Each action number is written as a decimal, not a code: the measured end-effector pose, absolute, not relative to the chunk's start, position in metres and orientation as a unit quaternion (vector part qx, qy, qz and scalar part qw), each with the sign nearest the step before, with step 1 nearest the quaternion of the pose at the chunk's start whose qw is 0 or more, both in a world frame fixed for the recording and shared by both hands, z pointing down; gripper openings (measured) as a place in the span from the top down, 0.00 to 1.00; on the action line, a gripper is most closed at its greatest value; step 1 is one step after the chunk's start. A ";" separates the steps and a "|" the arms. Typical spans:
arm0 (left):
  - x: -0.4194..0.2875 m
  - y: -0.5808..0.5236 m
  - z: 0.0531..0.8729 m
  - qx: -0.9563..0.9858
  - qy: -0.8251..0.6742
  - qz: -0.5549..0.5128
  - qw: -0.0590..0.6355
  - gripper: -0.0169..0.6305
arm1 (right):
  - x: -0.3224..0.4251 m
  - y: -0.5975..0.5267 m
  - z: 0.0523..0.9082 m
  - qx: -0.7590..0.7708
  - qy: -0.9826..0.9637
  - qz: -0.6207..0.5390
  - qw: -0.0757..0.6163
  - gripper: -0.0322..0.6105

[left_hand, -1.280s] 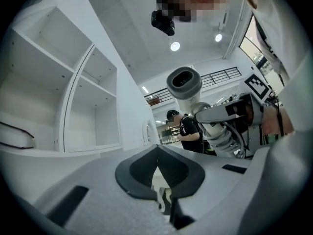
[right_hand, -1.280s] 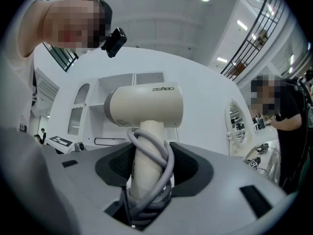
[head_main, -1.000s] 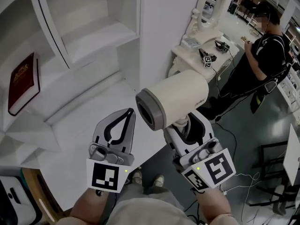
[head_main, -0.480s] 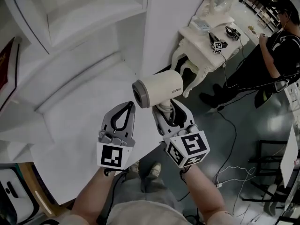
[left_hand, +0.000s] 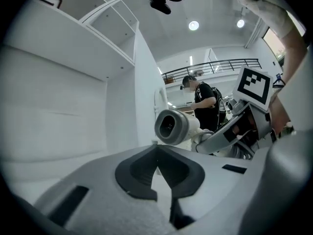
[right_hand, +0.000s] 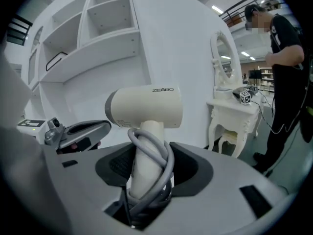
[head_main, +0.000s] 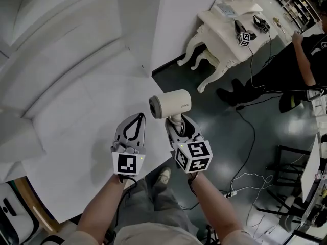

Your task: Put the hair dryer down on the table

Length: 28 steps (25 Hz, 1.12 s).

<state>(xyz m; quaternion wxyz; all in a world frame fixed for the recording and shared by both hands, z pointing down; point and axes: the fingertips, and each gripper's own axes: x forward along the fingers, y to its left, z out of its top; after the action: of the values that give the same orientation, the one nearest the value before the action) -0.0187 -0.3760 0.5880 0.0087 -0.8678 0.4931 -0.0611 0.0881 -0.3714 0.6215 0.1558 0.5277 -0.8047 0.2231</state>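
Note:
My right gripper is shut on the handle of a cream hair dryer, which has its grey cord wound round the handle. The dryer is held upright in the air over the table's front right corner, its grey-rimmed mouth facing left. In the right gripper view the barrel stands above my jaws. My left gripper hovers just left of it over the white table, shut and empty. From the left gripper view I see the dryer's mouth ahead on the right.
A white shelf unit rises behind the table. Across the dark floor, an ornate white dressing table carries a marker cube. A person in black stands beside it. Cables trail across the floor.
Both grippers and the dryer have sunk away from the head camera, towards the table's corner. The shelf with the red book has left the view. The grip on the dryer is unchanged.

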 end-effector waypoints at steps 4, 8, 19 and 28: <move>-0.023 -0.381 0.626 -0.856 0.513 -0.061 -0.004 0.96 | 0.095 -0.368 0.670 0.527 -0.790 0.256 0.181 0.63; -0.019 -0.382 0.657 -0.856 0.512 -0.068 -0.008 0.96 | 0.097 -0.358 0.710 0.520 -0.778 0.275 0.219 0.63; -0.016 -0.372 0.676 -0.854 0.516 -0.069 -0.010 0.96 | 0.094 -0.341 0.755 0.494 -0.766 0.307 0.273 0.63; -0.017 -0.368 0.684 -0.855 0.512 -0.079 -0.019 0.96 | 0.090 -0.342 0.766 0.475 -0.759 0.348 0.276 0.63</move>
<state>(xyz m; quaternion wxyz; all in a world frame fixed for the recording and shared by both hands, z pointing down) -0.0170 -0.3680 0.6837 -0.0194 -0.8550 0.5123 -0.0786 0.0896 -0.3423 0.7661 0.2760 0.4753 -0.7593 0.3485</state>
